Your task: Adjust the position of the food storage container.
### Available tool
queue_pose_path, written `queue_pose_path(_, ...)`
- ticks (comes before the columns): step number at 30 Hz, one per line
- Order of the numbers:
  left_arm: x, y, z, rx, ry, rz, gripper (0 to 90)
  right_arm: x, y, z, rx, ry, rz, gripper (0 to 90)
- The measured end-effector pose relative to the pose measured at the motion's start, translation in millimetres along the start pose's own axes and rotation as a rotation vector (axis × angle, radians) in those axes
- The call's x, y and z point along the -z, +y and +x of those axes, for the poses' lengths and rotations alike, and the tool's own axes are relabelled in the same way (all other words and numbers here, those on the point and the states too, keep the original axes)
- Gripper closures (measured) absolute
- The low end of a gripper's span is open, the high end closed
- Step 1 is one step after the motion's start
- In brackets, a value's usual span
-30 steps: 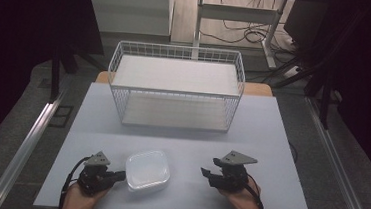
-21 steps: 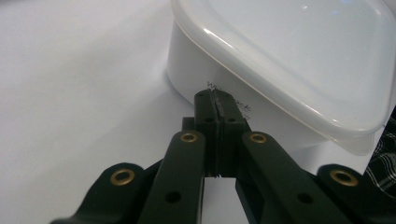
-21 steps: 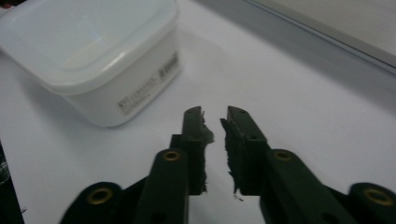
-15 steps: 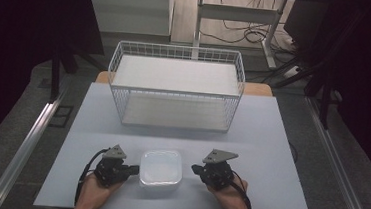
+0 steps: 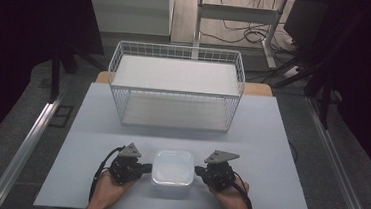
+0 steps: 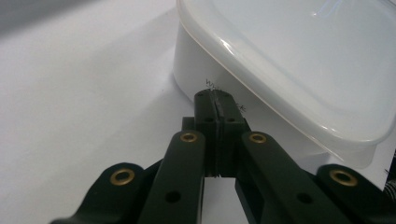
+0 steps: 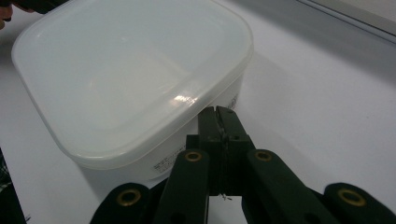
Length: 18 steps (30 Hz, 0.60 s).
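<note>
At the counter's (image 5: pixel 271 141) near edge, dead centre, sits a white lidded container (image 5: pixel 172 167), square with rounded corners, lid on. Left gripper (image 5: pixel 144 169) is at its 9 o'clock, right gripper (image 5: pixel 199 172) at its 3 o'clock. Both sets of fingers are pressed together with nothing between them, tips at or just beside the side wall under the lid rim; in the left gripper view they look to touch the wall (image 6: pixel 201 70), contact on the right I can't confirm. Wire basket (image 5: pixel 177 86) stands empty at 12 o'clock, well apart. Looks like a 2-sided squeeze lift. Risks: smooth wall plus narrow tips means it can slip or pivot out; uneven push skews it; upward pressure under the rim may pop the lid (image 7: pixel 126 70).
</note>
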State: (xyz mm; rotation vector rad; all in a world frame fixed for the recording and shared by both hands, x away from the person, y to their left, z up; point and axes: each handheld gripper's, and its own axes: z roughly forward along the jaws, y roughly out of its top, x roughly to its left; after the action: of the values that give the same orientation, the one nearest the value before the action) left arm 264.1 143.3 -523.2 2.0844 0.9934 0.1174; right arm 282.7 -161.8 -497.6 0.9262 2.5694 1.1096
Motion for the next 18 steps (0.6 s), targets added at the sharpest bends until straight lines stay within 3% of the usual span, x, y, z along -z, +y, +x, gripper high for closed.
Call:
queue_pose_path(6, -0.5, 0.3, -1.5, -0.003, -0.006, -0.011, 90.0, 0.8, -2.8, -2.3, -0.01, -0.004, 0.007, 89.3)
queue_pose_path(9, 4.0, -0.4, -0.3, -0.007, 0.025, -0.022, 83.9, 1.2, -3.3, -2.6, 0.005, -0.022, 0.009, 86.4)
queue_pose_path(11, 7.9, -2.1, 3.0, 0.006, 0.033, -0.038, 74.3, 3.4, -4.7, -4.9, 0.013, -0.043, 0.009, 82.1)
queue_pose_path(15, 13.6, -7.5, 6.8, -0.004, 0.069, -0.05, 49.9, 14.3, -10.2, -14.3, -0.011, -0.063, -0.018, 65.0)
queue_pose_path(16, 13.6, -7.5, 6.8, -0.004, 0.069, -0.05, 42.4, 14.3, -10.2, -14.3, -0.011, -0.063, -0.018, 65.0)
queue_pose_path(17, 14.8, -10.4, 8.9, -0.007, 0.073, -0.056, 36.6, 18.2, -13.5, -17.3, -0.023, -0.074, -0.028, 54.2)
queue_pose_path(18, 14.8, -10.4, 8.9, -0.007, 0.073, -0.056, 33.5, 19.3, -15.4, -19.0, -0.028, -0.077, -0.032, 49.6)
